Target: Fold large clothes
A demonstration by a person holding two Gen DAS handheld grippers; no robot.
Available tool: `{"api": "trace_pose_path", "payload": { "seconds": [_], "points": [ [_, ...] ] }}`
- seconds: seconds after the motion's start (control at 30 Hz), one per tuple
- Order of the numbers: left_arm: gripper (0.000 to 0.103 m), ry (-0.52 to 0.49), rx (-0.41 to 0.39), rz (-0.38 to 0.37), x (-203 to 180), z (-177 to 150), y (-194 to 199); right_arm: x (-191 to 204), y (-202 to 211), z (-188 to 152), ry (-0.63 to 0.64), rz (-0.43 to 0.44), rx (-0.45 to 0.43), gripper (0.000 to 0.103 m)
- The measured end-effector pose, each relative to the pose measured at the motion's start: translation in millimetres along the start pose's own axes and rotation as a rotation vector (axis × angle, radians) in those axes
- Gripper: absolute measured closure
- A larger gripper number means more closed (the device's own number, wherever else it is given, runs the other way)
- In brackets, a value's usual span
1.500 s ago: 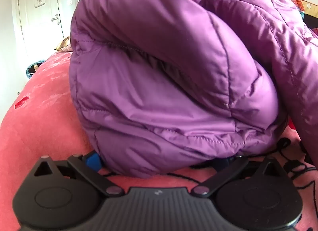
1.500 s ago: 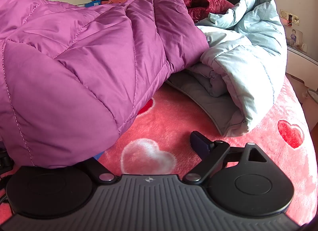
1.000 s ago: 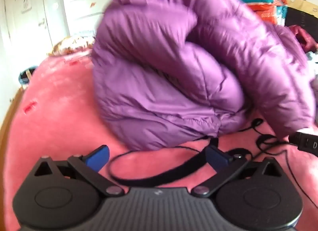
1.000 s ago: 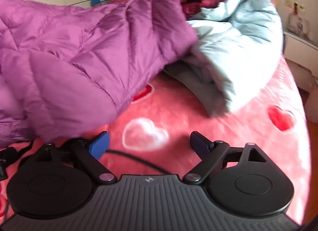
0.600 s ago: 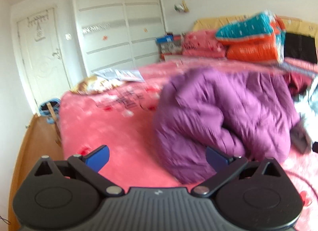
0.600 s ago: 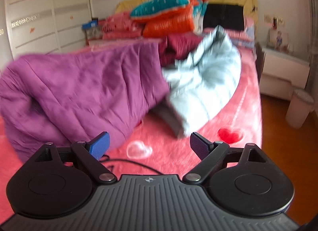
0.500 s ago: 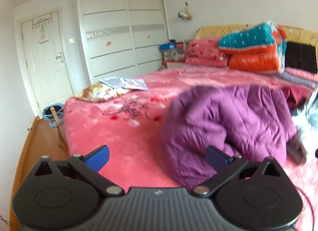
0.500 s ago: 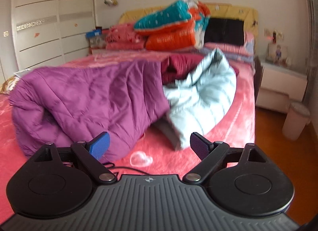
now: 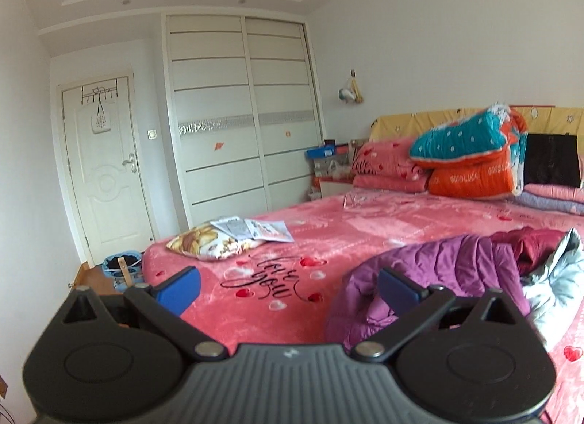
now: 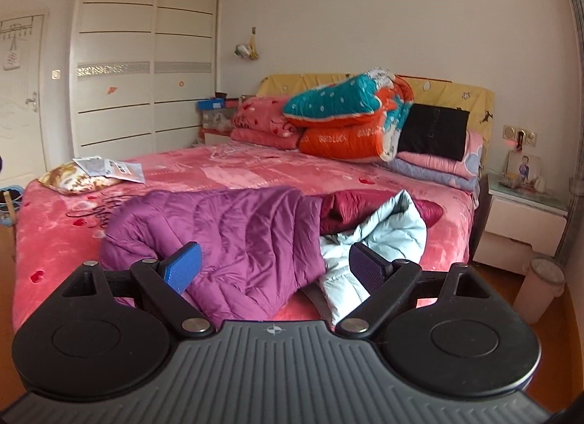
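Two grippers, both w/ jaws spread wide and nothing between the pads: left gripper [image 9: 288, 285] and right gripper [image 10: 273, 265] hang above the near edge of the pink heart-print bedspread [image 10: 255, 172], well apart from the clothes. Purple quilted puffer jacket [image 10: 233, 238] lies bundled on the bed near the foot, one end rolled under, prob. set down as a finished or half-finished fold; can't tell which. Pale blue-grey puffer jacket [image 10: 379, 238] lies just beside it, touching its right edge, crumpled, w/ a dark red padded garment [image 10: 350, 205] behind both. Judgement: grippers sit high and empty to get an overview before picking the next item. Stacked teal-and-orange quilts [image 10: 346, 121] at the headboard, clear of the work area.
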State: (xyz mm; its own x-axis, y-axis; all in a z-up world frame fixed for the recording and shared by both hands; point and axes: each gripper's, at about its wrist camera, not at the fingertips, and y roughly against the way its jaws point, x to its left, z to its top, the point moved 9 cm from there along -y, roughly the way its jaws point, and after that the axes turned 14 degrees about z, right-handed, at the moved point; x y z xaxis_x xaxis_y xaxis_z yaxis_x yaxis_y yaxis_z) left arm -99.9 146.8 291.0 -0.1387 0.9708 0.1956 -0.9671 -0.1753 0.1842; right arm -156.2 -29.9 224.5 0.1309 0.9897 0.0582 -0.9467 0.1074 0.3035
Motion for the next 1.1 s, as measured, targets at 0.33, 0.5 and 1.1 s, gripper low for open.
{"api": "trace_pose_path", "payload": {
  "seconds": [0.33, 0.5, 1.1],
  "points": [
    [0.001, 0.038, -0.058, 0.014, 21.5, -0.9, 28.5, 29.9, 25.0, 18.6, -0.021, 0.067, -0.044, 0.000],
    [0.001, 0.047, -0.073, 0.016, 26.4, -8.1, 43.0, 40.3, 34.0, 26.2, -0.005, 0.091, -0.062, 0.000],
    [0.001, 0.066, -0.050, 0.039, 36.5, -24.8, 53.2, 67.6, 61.1, 44.2, 0.030, 0.157, -0.143, 0.000]
  ]
}}
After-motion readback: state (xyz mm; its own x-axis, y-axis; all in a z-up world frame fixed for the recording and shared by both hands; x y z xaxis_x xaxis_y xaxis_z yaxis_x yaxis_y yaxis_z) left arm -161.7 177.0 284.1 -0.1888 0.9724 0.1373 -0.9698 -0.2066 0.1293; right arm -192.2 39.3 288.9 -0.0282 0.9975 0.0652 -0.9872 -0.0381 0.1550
